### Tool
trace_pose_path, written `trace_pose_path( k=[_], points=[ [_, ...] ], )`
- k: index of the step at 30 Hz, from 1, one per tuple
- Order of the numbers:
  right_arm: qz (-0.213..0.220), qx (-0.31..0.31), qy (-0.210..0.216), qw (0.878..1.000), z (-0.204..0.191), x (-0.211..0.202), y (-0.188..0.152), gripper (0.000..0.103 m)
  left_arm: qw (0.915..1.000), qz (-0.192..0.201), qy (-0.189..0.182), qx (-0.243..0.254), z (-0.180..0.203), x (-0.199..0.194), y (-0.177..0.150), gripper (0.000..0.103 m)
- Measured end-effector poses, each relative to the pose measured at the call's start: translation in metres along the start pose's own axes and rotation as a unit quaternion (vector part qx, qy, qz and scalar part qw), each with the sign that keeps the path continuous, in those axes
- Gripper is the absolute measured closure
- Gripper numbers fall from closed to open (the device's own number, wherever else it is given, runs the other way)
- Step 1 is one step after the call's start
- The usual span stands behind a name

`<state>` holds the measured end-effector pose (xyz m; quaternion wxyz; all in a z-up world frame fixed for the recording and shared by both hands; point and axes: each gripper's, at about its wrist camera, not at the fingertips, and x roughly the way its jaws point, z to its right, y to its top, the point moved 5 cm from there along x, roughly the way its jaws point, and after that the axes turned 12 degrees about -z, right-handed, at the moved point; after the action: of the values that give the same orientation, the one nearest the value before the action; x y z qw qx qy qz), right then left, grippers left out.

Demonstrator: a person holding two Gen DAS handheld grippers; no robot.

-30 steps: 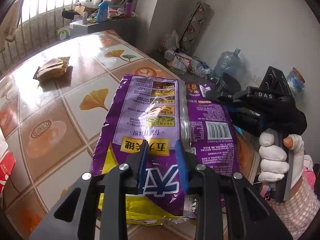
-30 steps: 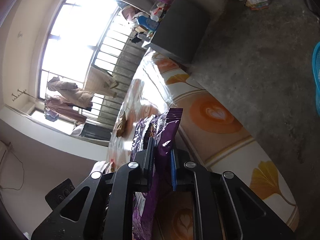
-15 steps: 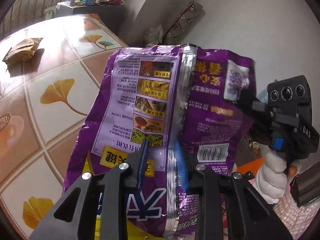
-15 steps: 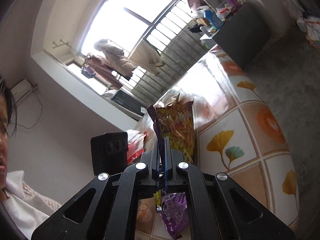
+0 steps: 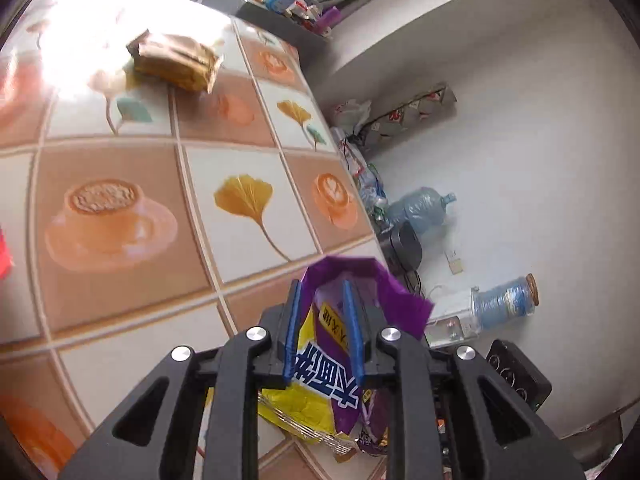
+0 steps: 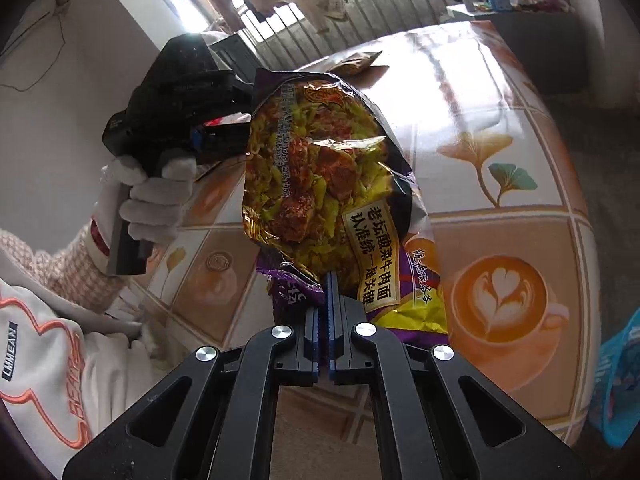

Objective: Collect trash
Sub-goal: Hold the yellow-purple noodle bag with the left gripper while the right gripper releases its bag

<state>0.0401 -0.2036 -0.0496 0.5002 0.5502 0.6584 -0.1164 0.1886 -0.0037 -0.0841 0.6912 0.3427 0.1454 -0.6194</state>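
Note:
A purple and yellow noodle wrapper (image 6: pixel 320 176) hangs upright in the air above the patterned table (image 6: pixel 500 216). My right gripper (image 6: pixel 324 280) is shut on its lower edge. In the left wrist view the same wrapper (image 5: pixel 332 344) lies between the fingers of my left gripper (image 5: pixel 320 292), whose jaws stand apart around its folded top. The left gripper body (image 6: pixel 180 108) shows in the right wrist view, touching the wrapper's left side. A brown snack packet (image 5: pixel 176 60) lies on the far part of the table; it also shows in the right wrist view (image 6: pixel 356 64).
The tablecloth (image 5: pixel 120 208) has coffee-cup and leaf tiles. Water jugs (image 5: pixel 420 208) and bags stand on the floor by the white wall. A dark cabinet (image 5: pixel 276 20) with bottles stands past the table's far end. A blue mesh bin (image 6: pixel 616 380) is at the right edge.
The right gripper lifted the wrapper off the table and turned it upright, printed face toward its camera. The left gripper swung so the wrapper now hangs folded between its fingers.

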Motion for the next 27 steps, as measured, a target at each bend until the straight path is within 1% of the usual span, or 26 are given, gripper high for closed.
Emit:
trace_pose_path(
  k=[2,4,5,6,7,8,9,11,12,13,14,15,16,17,18,19,20,21,22,23,24,26,27],
  points=[
    [-0.004,-0.003,-0.006,1.0,-0.002,0.0,0.0,0.102,0.9986,0.044,-0.005,0.028,0.017,-0.028,0.008,0.084],
    [-0.005,-0.006,-0.014,1.0,-0.003,0.0,0.0,0.101,0.9943,0.074,-0.028,0.072,0.042,-0.049,0.01,0.084],
    [-0.006,-0.008,-0.02,1.0,-0.005,0.0,0.0,0.102,0.9916,0.074,-0.041,0.097,0.057,-0.052,0.009,0.084],
    [-0.007,-0.01,-0.026,1.0,-0.007,0.001,0.0,0.102,0.9892,0.064,-0.05,0.122,0.071,-0.049,0.007,0.083],
    [-0.007,-0.012,-0.033,0.999,-0.008,0.0,0.0,0.102,0.9877,0.05,-0.047,0.14,0.08,-0.042,0.004,0.082],
    [-0.008,-0.015,-0.041,0.999,-0.009,0.0,-0.001,0.102,0.9875,0.03,-0.026,0.152,0.086,-0.03,0.0,0.082],
    [-0.009,-0.018,-0.052,0.998,-0.011,0.001,-0.001,0.102,0.9864,0.006,0.004,0.164,0.089,-0.014,-0.007,0.082],
    [-0.01,-0.019,-0.07,0.997,-0.013,-0.001,-0.002,0.101,0.9787,-0.035,0.079,0.186,0.08,0.011,-0.022,0.082],
    [-0.01,-0.015,-0.073,0.997,-0.012,-0.001,0.0,0.101,0.9752,-0.056,0.101,0.188,0.07,0.025,-0.03,0.082],
    [-0.007,-0.007,-0.076,0.997,-0.012,-0.004,-0.001,0.097,0.9741,-0.077,0.109,0.183,0.058,0.035,-0.038,0.082],
    [-0.004,0.004,-0.076,0.997,-0.01,-0.009,-0.002,0.09,0.9747,-0.091,0.114,0.17,0.044,0.043,-0.042,0.082],
    [0.003,0.014,-0.074,0.997,-0.011,-0.016,-0.004,0.086,0.9752,-0.104,0.12,0.155,0.031,0.051,-0.045,0.083],
    [0.011,0.022,-0.069,0.997,-0.012,-0.024,-0.007,0.083,0.9769,-0.111,0.116,0.141,0.019,0.053,-0.048,0.084],
    [0.021,0.032,-0.059,0.998,-0.012,-0.033,-0.01,0.075,0.9815,-0.102,0.094,0.132,0.01,0.049,-0.049,0.084],
    [0.031,0.042,-0.048,0.997,-0.013,-0.043,-0.014,0.065,0.9838,-0.103,0.082,0.121,0.006,0.047,-0.048,0.084],
    [0.043,0.055,-0.041,0.997,-0.012,-0.052,-0.018,0.061,0.9855,-0.104,0.074,0.112,0.003,0.045,-0.048,0.084],
    [0.053,0.069,-0.036,0.996,-0.009,-0.059,-0.021,0.055,0.9866,-0.104,0.069,0.106,0.0,0.043,-0.048,0.084],
    [0.063,0.089,-0.03,0.994,-0.005,-0.066,-0.025,0.051,0.9872,-0.104,0.063,0.104,-0.001,0.043,-0.049,0.084],
    [0.073,0.111,-0.023,0.991,0.001,-0.071,-0.029,0.049,0.9875,-0.104,0.059,0.102,-0.002,0.042,-0.049,0.084],
    [0.084,0.141,-0.019,0.986,0.011,-0.074,-0.031,0.045,0.9875,-0.103,0.059,0.103,-0.001,0.04,-0.051,0.084],
    [0.096,0.171,-0.012,0.981,0.021,-0.077,-0.034,0.044,0.9875,-0.102,0.059,0.105,-0.001,0.039,-0.051,0.084],
    [0.122,0.234,0.025,0.964,0.04,-0.08,-0.039,0.044,0.9876,-0.1,0.058,0.106,0.001,0.038,-0.053,0.084],
    [0.132,0.264,0.051,0.954,0.049,-0.078,-0.041,0.044,0.9878,-0.1,0.056,0.105,0.001,0.037,-0.054,0.084]
  ],
)
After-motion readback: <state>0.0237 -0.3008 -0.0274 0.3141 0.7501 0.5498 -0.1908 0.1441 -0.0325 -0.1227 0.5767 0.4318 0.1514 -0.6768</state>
